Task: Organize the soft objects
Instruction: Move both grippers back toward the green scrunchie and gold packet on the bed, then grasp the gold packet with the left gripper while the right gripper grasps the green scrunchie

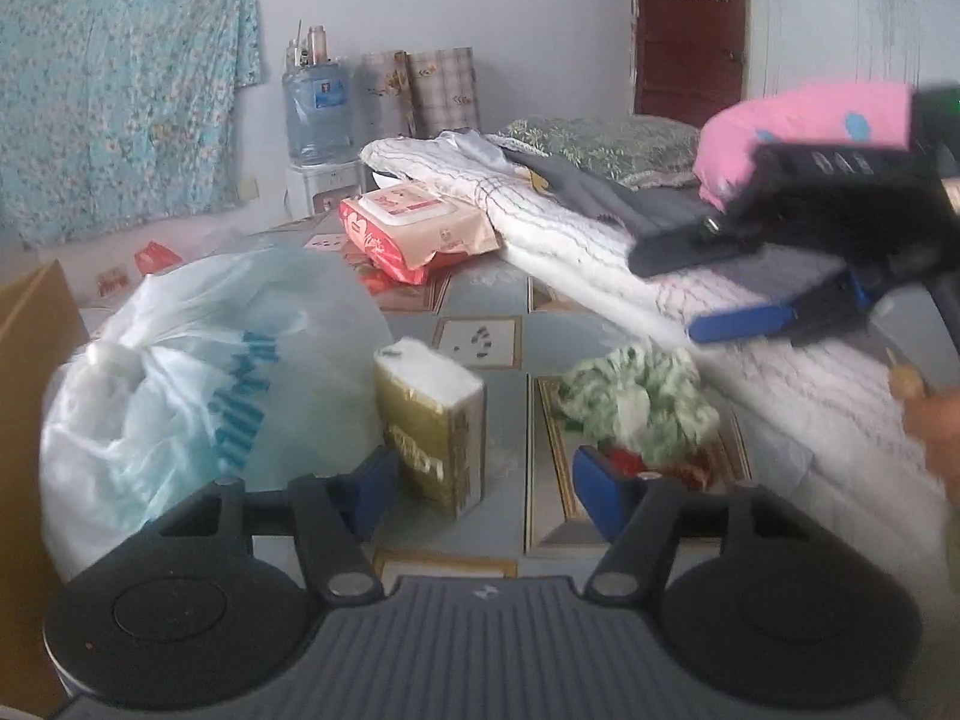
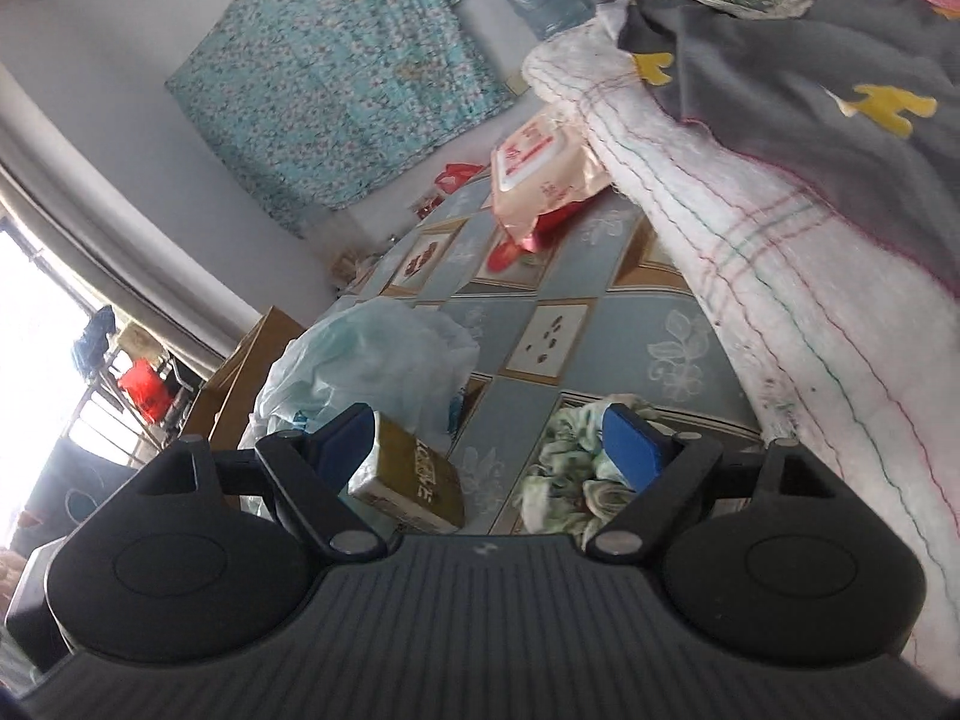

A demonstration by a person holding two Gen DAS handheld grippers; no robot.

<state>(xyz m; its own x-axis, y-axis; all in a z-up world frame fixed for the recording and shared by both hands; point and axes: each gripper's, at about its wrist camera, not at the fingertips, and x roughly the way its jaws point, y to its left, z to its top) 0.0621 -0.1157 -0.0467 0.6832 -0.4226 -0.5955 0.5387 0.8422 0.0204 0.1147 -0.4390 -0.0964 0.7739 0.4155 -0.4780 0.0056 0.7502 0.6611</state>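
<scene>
A crumpled green-and-white cloth (image 1: 642,402) (image 2: 564,468) lies on the patterned bed sheet (image 1: 480,300). Left of it stands a gold tissue pack (image 1: 432,426) (image 2: 414,474). My left gripper (image 1: 486,495) hovers low over the sheet; the pack stands just ahead between its fingers, with a gap to the right pad. Its jaws are open. My right gripper (image 2: 486,447) is open too, with the pack by its left finger and the cloth behind its right finger. In the left wrist view the right gripper (image 1: 708,288) hangs over a folded white quilt (image 1: 570,234).
A tied pale plastic bag (image 1: 198,384) (image 2: 360,360) sits at the left beside a cardboard box (image 1: 30,360). A wet-wipes pack (image 1: 414,222) lies further back. On the quilt rest a grey cloth (image 2: 810,108) and a pink pillow (image 1: 798,120). A water bottle (image 1: 315,114) stands by the wall.
</scene>
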